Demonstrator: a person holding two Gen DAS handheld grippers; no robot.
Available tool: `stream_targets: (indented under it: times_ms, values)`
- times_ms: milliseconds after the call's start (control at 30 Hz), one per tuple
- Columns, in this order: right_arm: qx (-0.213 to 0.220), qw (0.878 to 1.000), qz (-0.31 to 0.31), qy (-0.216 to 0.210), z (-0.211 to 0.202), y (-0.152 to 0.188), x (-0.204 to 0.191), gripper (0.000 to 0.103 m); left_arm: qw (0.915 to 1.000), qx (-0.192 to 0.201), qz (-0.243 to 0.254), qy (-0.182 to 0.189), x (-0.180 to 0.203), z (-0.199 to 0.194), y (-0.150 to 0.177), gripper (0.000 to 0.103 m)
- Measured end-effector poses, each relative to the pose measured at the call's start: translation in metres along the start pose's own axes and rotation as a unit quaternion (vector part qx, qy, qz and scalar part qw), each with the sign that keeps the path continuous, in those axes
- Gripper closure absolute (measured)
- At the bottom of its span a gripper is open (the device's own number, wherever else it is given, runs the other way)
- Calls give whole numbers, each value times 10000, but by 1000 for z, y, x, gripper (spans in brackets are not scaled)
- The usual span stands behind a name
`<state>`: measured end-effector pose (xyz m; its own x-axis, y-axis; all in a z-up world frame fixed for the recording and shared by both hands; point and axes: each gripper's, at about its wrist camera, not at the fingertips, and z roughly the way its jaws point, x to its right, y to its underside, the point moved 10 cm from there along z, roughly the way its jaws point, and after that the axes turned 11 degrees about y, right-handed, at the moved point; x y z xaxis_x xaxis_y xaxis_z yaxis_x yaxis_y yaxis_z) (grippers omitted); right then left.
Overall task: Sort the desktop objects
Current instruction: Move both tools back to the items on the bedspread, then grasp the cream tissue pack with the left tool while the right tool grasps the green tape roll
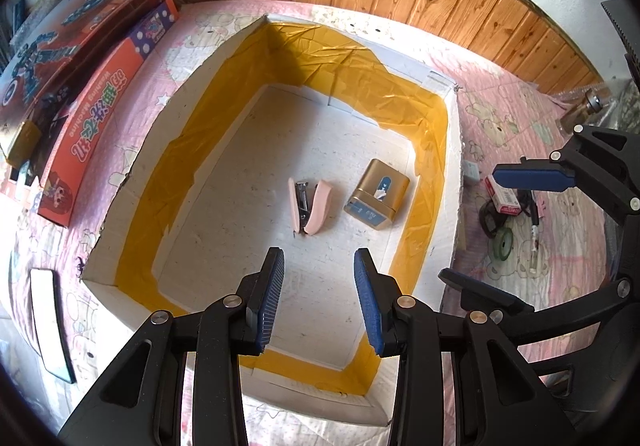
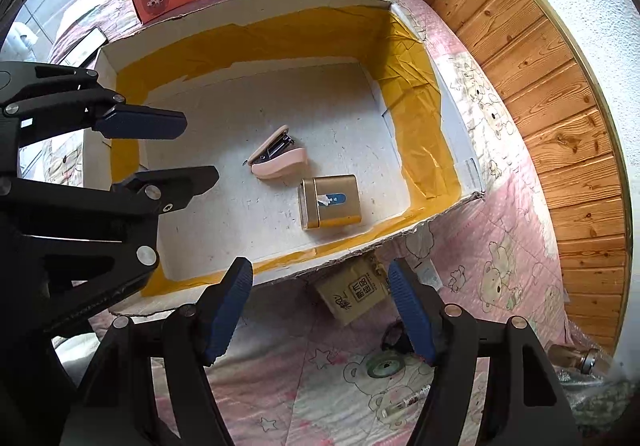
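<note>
Looking down from our left gripper (image 1: 319,298), we see a big white box (image 1: 452,181) with yellow tape around its inside walls. Our left fingers are spread apart and hold nothing. They hang over the near end of the box.

Two things lie on the box floor. A pink stapler (image 1: 310,205) lies flipped open, like a letter V. Just to its right, not touching it, lies a gold tin (image 1: 376,194) with a small blue label.

Our right gripper (image 2: 320,310) is also spread wide and holds nothing. It hangs over the pink bear blanket (image 2: 500,246), just outside the box wall. In the left view, this gripper shows up on the right side, over the small things that lie there.

More things wait on the blanket outside the box. A brown cardboard pack (image 2: 352,294) sits partly tucked under the box edge. Near it lie a green tape roll (image 2: 384,366), a thin clear pen (image 2: 404,402) and a black thing we cannot name. In the left view we also see a small red and white box (image 1: 502,197).

Far to the left, a long orange toy box (image 1: 92,129) lies beside the big box. A flat white phone (image 1: 50,322) lies at the near left.
</note>
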<state>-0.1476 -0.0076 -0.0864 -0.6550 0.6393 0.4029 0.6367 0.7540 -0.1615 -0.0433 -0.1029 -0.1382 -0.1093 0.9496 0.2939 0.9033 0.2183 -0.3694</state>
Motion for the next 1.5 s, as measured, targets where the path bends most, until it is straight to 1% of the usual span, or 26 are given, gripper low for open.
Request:
stream_targets:
  times_ms: [133,200,233,333,400,467,500,600,633,700,767,867,933,1000,1067,1100,1200,1267,1333,1400,1500]
  values:
    - [125,9999,96,-47,-5,5,-3,32,9997,210,9,-122,1,-12,0,65]
    - [255,9994,215,-61,-8,8,-3,32,9992,350,63,-169,4,-19,-1,64]
    - [345,9989,300,-87,-11,9,-3,32,9991,408,72,-131,7,-22,-1,64]
    - [710,9947,706,-218,-22,18,-1,32,9981,578,133,165,24,-31,-1,65]
    - [1142,9877,1025,-296,-33,24,3,32,9964,711,260,375,42,-38,0,65]
    - [1541,9789,1312,-273,-43,33,8,32,9946,789,407,539,61,-41,4,65]
    - [1673,9745,1468,-288,-44,38,10,32,9940,786,495,577,71,-40,7,65]
    - [1854,9617,1986,-363,-41,58,15,32,9922,644,801,699,99,-30,19,65]
    - [1851,9585,2132,-398,-36,66,16,32,9915,562,903,756,109,-25,23,65]
    - [1812,9546,2345,-321,-25,84,20,32,9895,385,1073,885,125,-14,31,64]
    - [1604,9531,2548,-320,-9,101,24,32,9876,201,1188,1002,139,-3,37,61]
    - [1215,9458,2983,-423,21,129,38,32,9859,-5,1278,1080,152,15,41,60]
    - [980,9384,3279,-483,40,150,49,32,9854,-103,1317,1074,156,28,40,59]
    - [749,9270,3626,-592,59,173,61,32,9862,-156,1293,1025,157,42,37,58]
    - [538,9162,3914,-672,77,192,70,32,9883,-199,1168,956,153,58,34,57]
    - [454,9116,4025,-707,84,199,71,32,9891,-239,1121,929,151,66,33,56]
    - [325,9045,4171,-831,102,209,76,32,9906,-334,1101,745,145,90,31,56]
    - [290,9032,4198,-852,111,209,79,32,9924,-335,1041,564,136,104,26,56]
    - [279,9048,4155,-894,119,205,79,32,9938,-383,911,517,128,117,24,56]
    - [290,9116,4008,-865,126,198,77,32,9940,-427,842,554,126,128,22,55]
    - [240,9220,3795,-722,136,192,78,33,9950,-394,800,444,123,140,17,54]
